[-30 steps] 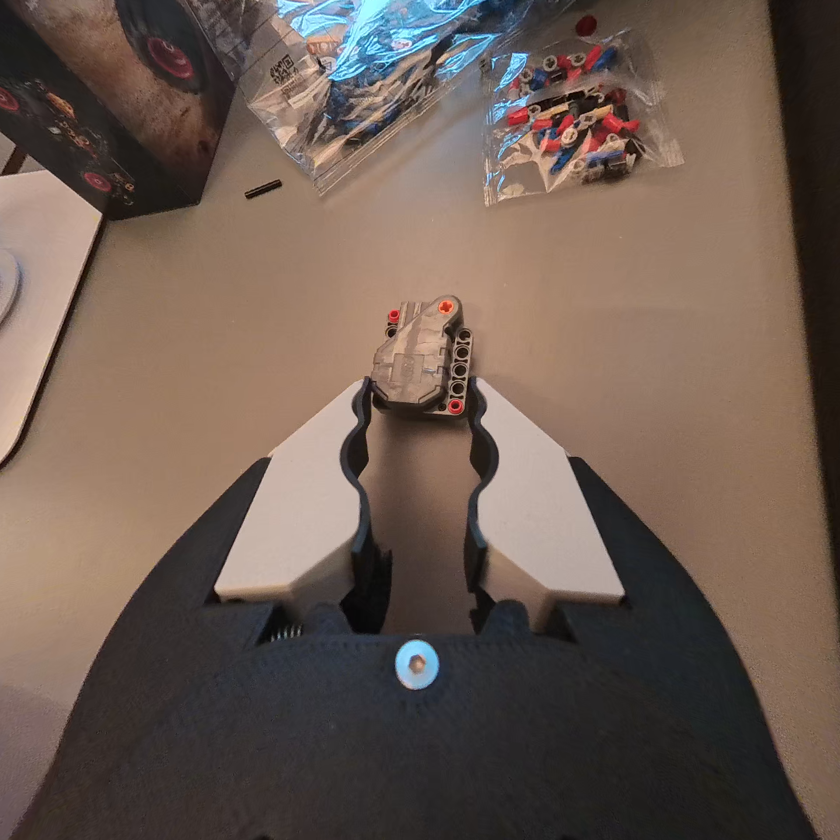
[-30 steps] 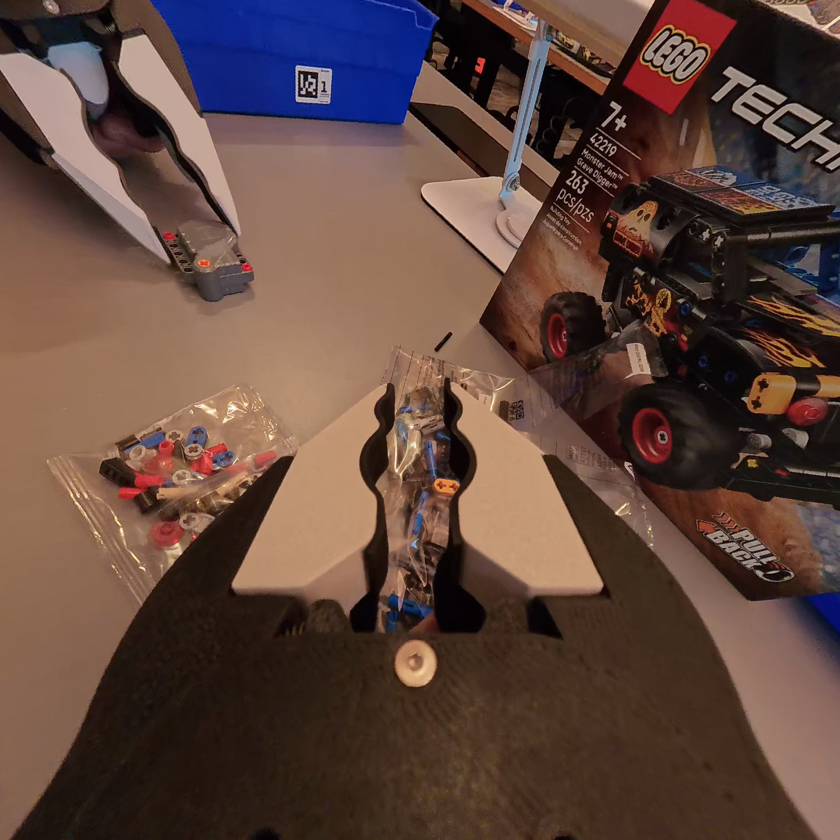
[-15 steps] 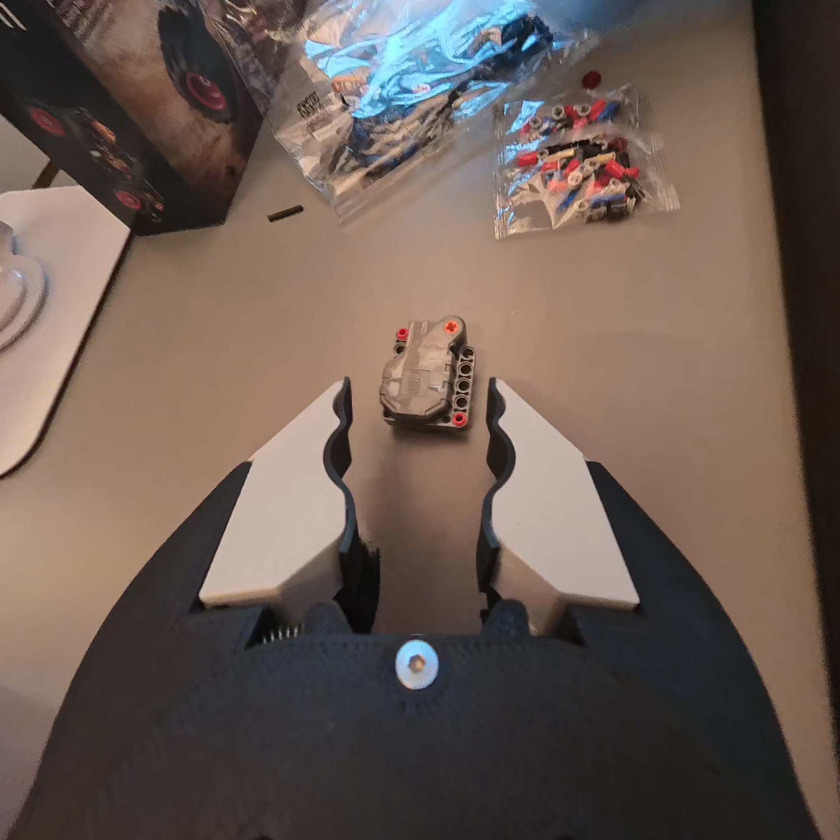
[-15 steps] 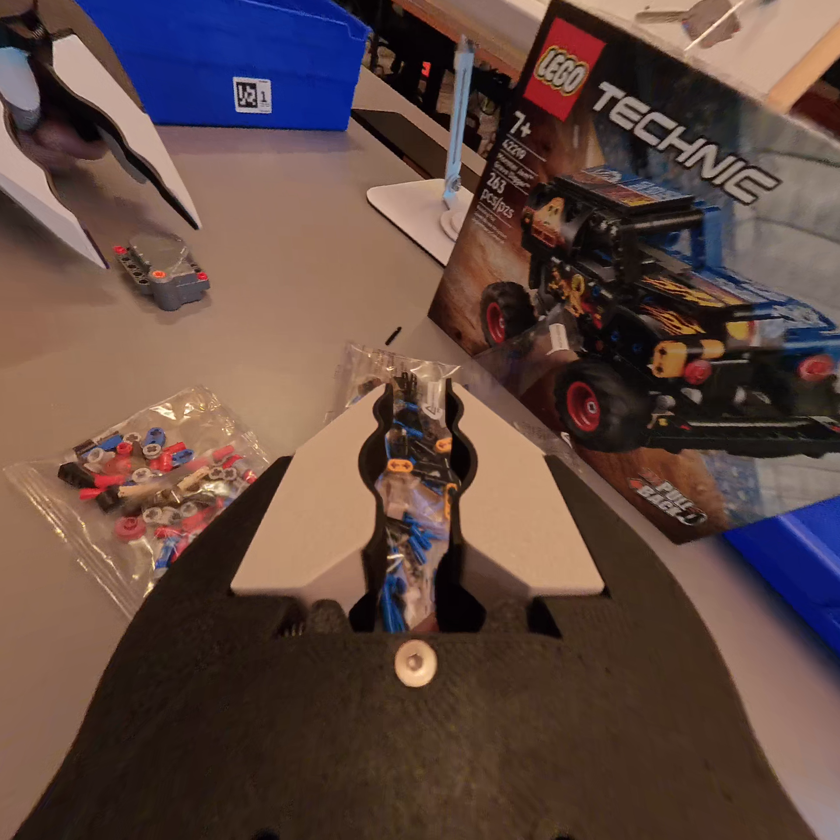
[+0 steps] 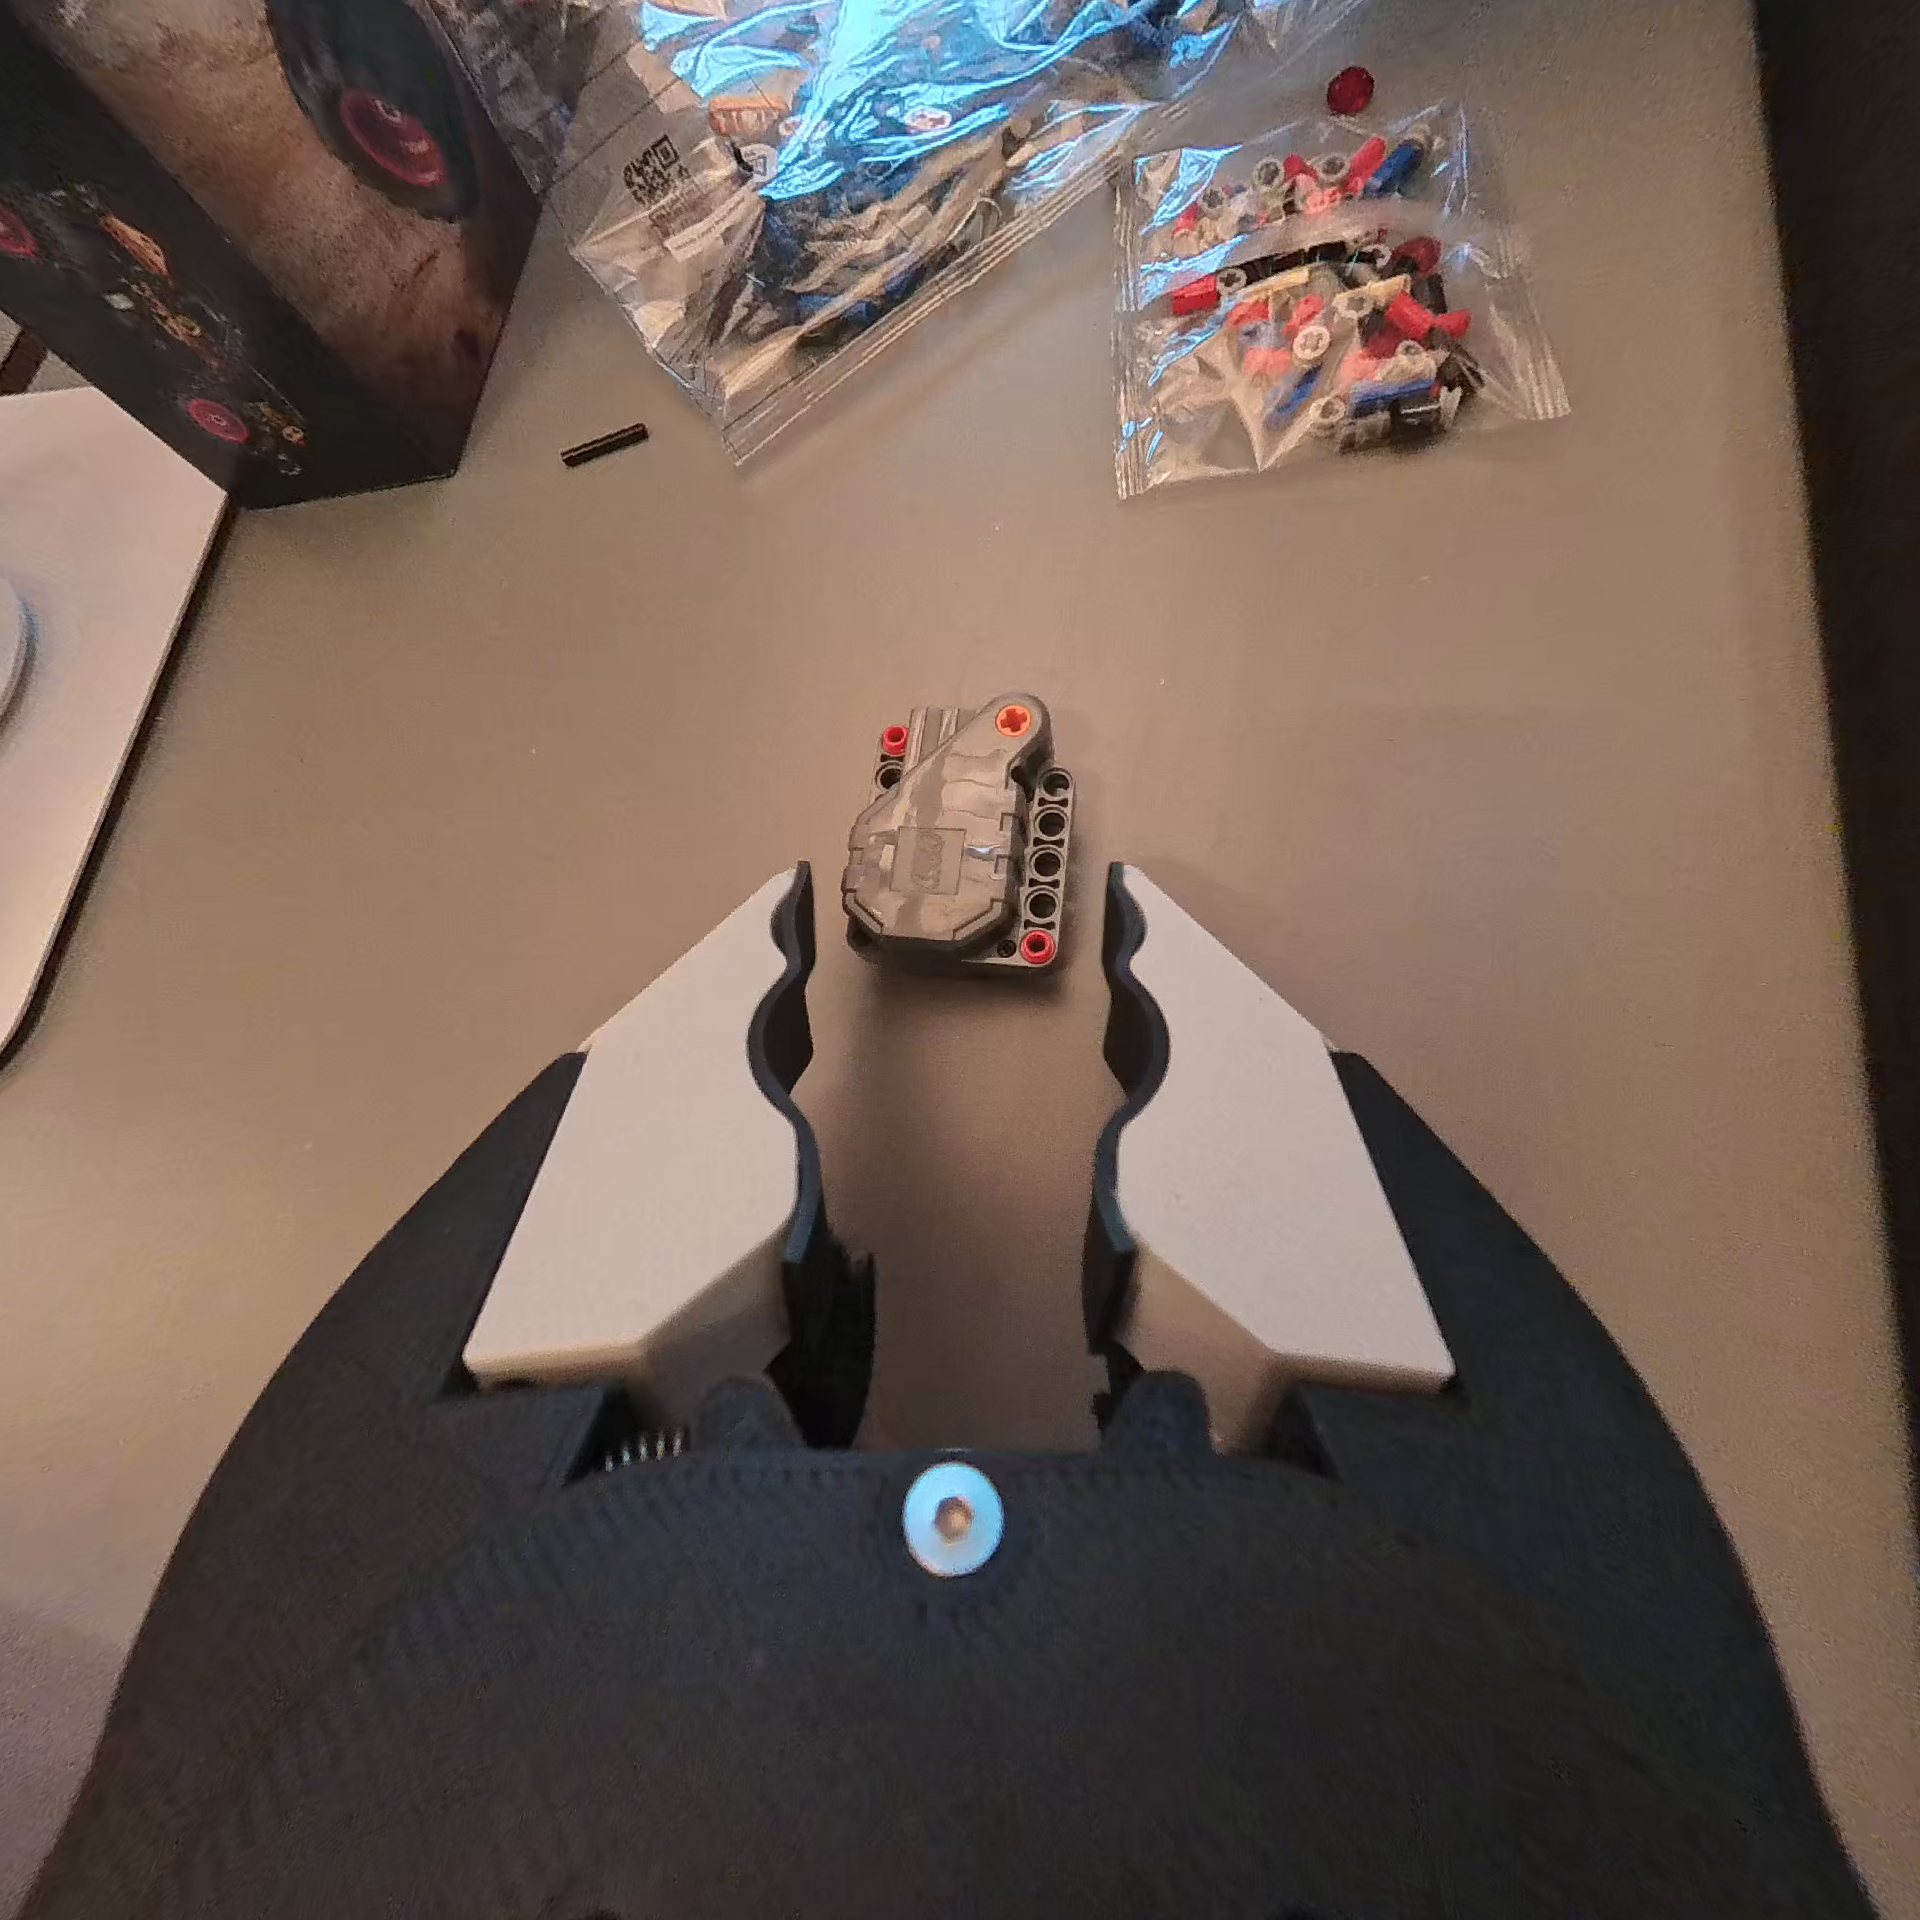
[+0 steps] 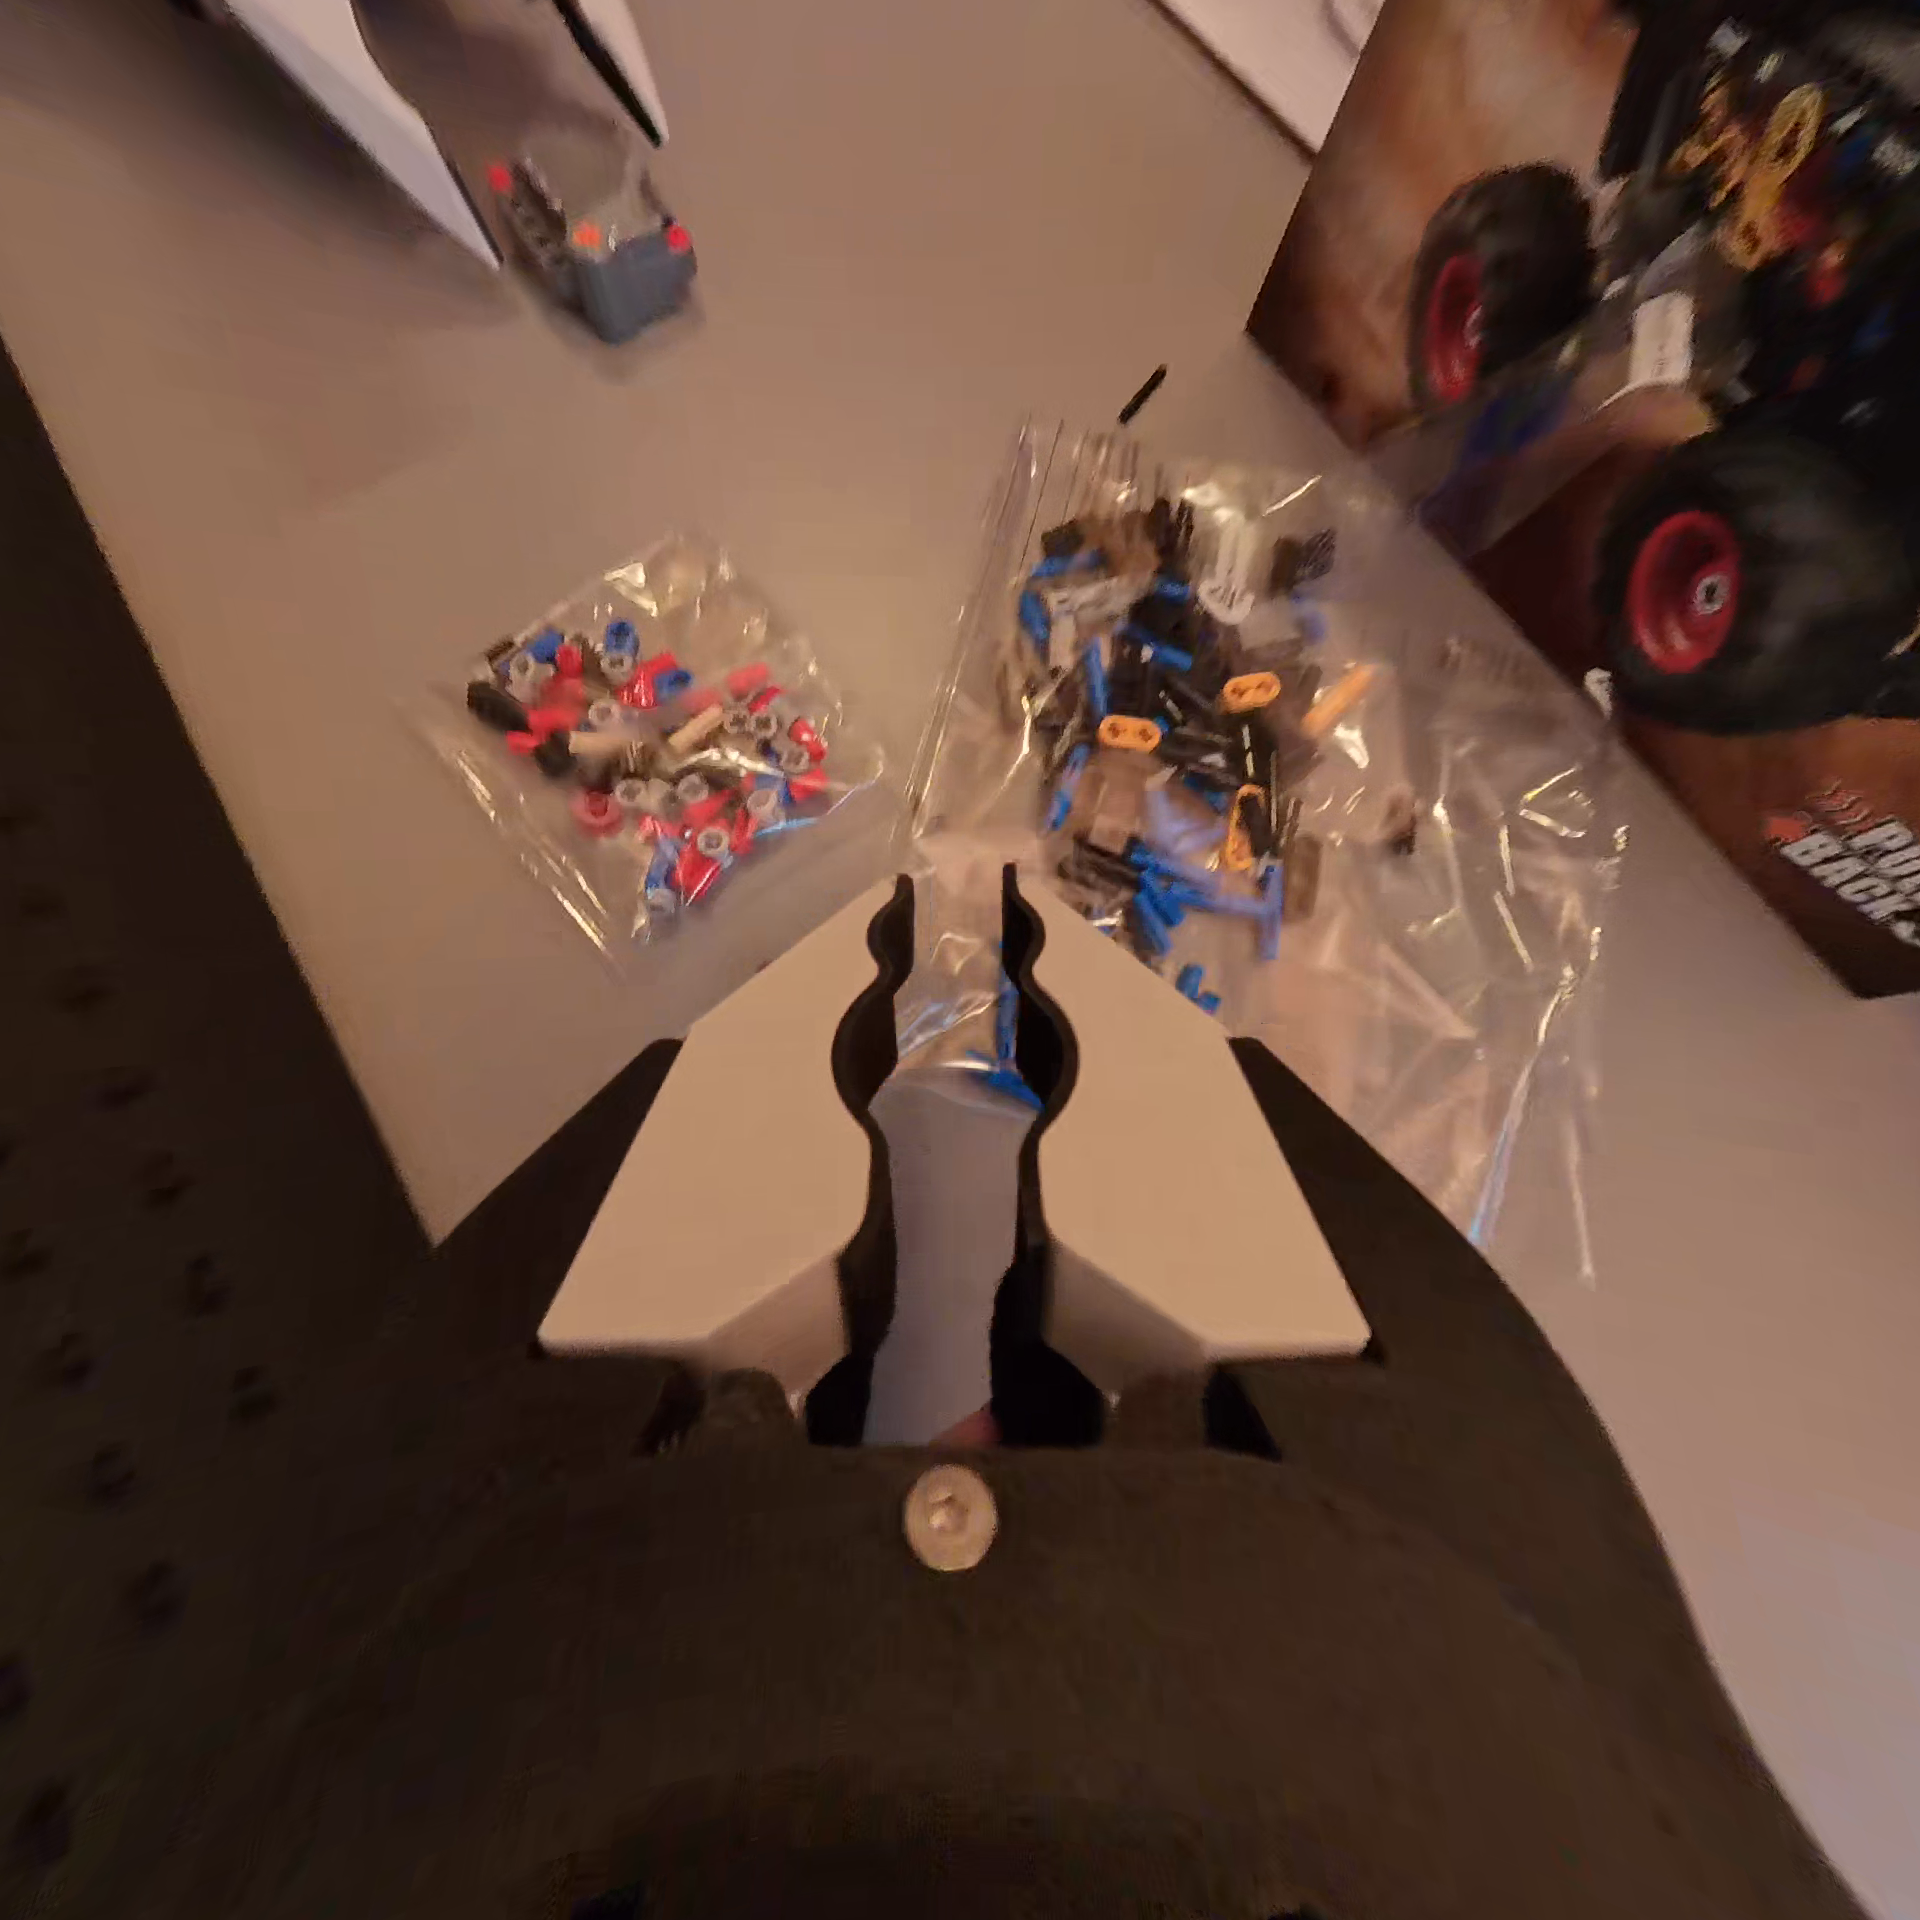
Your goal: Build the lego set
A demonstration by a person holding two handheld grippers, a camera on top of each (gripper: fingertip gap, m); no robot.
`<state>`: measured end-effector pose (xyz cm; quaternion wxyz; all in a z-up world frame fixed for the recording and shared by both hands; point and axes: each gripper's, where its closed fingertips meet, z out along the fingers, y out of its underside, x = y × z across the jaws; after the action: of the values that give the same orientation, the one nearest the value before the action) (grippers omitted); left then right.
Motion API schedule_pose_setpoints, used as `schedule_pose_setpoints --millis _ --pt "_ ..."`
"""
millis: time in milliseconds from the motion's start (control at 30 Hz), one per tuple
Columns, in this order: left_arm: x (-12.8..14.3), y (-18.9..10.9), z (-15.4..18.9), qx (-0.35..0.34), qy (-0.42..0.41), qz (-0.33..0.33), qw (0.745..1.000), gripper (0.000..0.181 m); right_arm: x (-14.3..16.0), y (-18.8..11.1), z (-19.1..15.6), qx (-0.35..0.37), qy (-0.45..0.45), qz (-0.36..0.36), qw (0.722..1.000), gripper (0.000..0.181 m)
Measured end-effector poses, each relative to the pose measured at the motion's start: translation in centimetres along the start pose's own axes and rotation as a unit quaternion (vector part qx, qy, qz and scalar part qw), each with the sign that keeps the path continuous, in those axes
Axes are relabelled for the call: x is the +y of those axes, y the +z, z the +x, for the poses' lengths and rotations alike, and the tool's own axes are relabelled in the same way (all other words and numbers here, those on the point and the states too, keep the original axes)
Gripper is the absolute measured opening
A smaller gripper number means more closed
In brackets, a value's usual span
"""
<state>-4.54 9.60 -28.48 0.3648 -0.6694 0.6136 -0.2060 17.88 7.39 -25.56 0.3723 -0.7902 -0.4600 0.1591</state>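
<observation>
A grey Lego motor block (image 5: 951, 842) with red pins lies on the grey table (image 5: 1351, 935). My left gripper (image 5: 956, 878) is open, and its fingertips flank the block's near end without touching it. The block also shows in the right wrist view (image 6: 623, 265), blurred, under the left gripper's white fingers (image 6: 416, 135). My right gripper (image 6: 956, 881) hovers over the near corner of a large clear bag (image 6: 1195, 727) of blue, black and orange pieces. Its jaws stand a narrow gap apart and hold nothing.
A small bag of red, blue and grey pieces (image 5: 1330, 291) (image 6: 665, 727) lies beside the large bag (image 5: 852, 177). The set's box (image 5: 312, 239) (image 6: 1662, 364) stands behind. A loose black pin (image 5: 603, 445) lies near it. A white lamp base (image 5: 83, 623) is at left.
My left gripper opened wider and let go of the grey block, which stays on the table. My right gripper lifted and tilted down, so it now looks down on both bags.
</observation>
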Motion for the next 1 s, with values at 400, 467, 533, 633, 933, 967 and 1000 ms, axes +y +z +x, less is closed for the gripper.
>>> schedule_pose_setpoints --millis 400,467,533,633,933,967,1000 --pt "-3.7 -0.8 -0.5 -0.018 0.015 0.035 0.999 0.058 1.6 -3.1 2.9 0.057 0.010 -0.022 0.998 0.027" --pt "-4.6 -0.7 -0.5 -0.021 0.026 0.029 0.999 0.057 1.1 -2.6 2.8 0.052 0.002 -0.020 0.998 0.027" --pt "-5.6 -0.4 -0.3 -0.017 0.042 0.022 0.999 0.057 0.0 -2.0 2.0 0.029 -0.006 -0.007 1.000 0.026" --pt "-7.1 0.6 0.2 0.004 0.068 0.011 0.998 0.055 -1.4 -0.9 0.3 -0.008 -0.027 -0.002 1.000 0.020" --pt "-10.8 5.0 -1.2 0.016 0.096 -0.008 0.995 0.052 -0.1 -2.2 9.0 0.100 0.067 -0.006 0.993 0.035" --pt "-10.8 5.8 -1.5 0.018 0.098 -0.017 0.995 0.053 0.3 -2.1 9.9 0.106 0.074 -0.012 0.991 0.039" --pt "-11.0 6.6 -1.8 0.019 0.097 -0.019 0.995 0.053 0.3 -1.8 10.2 0.105 0.073 -0.016 0.992 0.042"
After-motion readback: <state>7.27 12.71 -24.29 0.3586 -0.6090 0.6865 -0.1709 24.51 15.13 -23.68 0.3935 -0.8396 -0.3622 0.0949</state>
